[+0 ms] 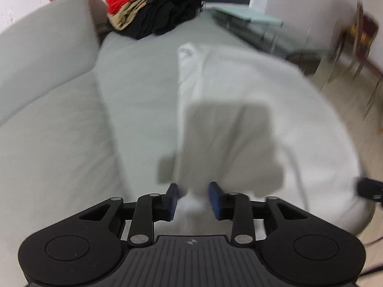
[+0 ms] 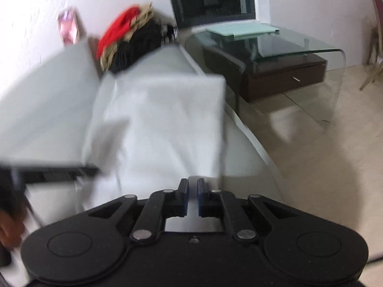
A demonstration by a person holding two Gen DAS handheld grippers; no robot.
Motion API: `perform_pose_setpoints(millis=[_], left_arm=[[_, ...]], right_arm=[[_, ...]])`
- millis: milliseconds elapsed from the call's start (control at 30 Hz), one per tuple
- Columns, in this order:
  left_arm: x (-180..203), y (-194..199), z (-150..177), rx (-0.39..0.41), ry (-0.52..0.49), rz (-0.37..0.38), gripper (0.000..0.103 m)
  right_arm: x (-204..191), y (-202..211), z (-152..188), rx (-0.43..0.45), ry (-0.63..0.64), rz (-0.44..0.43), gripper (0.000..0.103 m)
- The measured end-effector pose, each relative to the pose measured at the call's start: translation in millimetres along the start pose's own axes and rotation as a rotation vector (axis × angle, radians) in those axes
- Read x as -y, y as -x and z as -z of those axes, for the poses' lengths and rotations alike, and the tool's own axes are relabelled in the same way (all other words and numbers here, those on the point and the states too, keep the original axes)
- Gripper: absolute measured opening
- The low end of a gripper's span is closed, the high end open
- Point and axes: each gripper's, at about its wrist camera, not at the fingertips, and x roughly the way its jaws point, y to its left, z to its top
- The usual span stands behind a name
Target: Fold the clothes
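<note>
Left wrist view, L to R: pale grey sofa w/ back cushion far left; at its far end a pile of clothes, red, tan and black. The white garment lies spread over the seat, right half of frame, reaching the seat's front edge. My left gripper points down at it; blue pads partly apart, a fold of white cloth between them, but blur stops me telling whether they press on it. Far right: glass table and a chair, both blurred.

Right wrist view, L to R: sofa back, then the garment, a squared flap lifted mid-frame. My right gripper shows jaws nearly together, narrow slit; the hem meets the tips, grip unclear.
</note>
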Motion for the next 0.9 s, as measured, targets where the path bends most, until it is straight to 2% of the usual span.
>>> perform_pose_setpoints(millis=[67,100,133,167,200,233,267,300,400,467,633,767,900], left_arm=[[3,17,4,-0.023,-0.02,-0.047,0.026],[8,29,4,-0.018,-0.018,-0.046,0.028],[12,41,3,-0.013,-0.016,-0.044,0.036],[17,54,2,-0.008,-0.014,-0.042,0.044],[21,66,2,-0.003,-0.012,-0.038,0.047],[26,81,3,0.008,-0.012,-0.021,0.054],[31,95,5,0.018,-0.012,-0.005,0.064],[35,108,6,0.028,-0.012,0.011,0.068],[44,143,8,0.056,-0.011,0.024,0.077],[49,161,9,0.075,-0.011,0.02,0.087],[55,195,15,0.12,0.007,0.02,0.091],[51,201,16,0.1,0.063,0.044,0.092],[53,201,19,0.085,0.069,0.045,0.092]], right_arm=[[1,15,10,-0.057,0.002,0.029,0.01],[0,23,10,-0.074,-0.003,0.033,0.012],[-2,32,6,-0.074,-0.014,0.024,0.014],[-4,41,2,-0.075,-0.025,0.015,0.025],[-7,52,-2,-0.068,-0.034,0.0,0.05],[-12,64,-6,-0.052,-0.038,-0.023,0.066],[-17,77,-12,-0.038,-0.039,-0.049,0.09],[-22,89,-17,-0.025,-0.034,-0.072,0.094],[-36,123,-29,0.0,0.008,-0.067,0.099],[-45,142,-34,0.012,0.026,-0.051,0.101],[-62,173,-37,0.054,0.061,-0.027,0.103],[-69,193,-36,0.083,0.087,0.018,0.103],[-71,197,-35,0.073,0.085,0.032,0.103]])
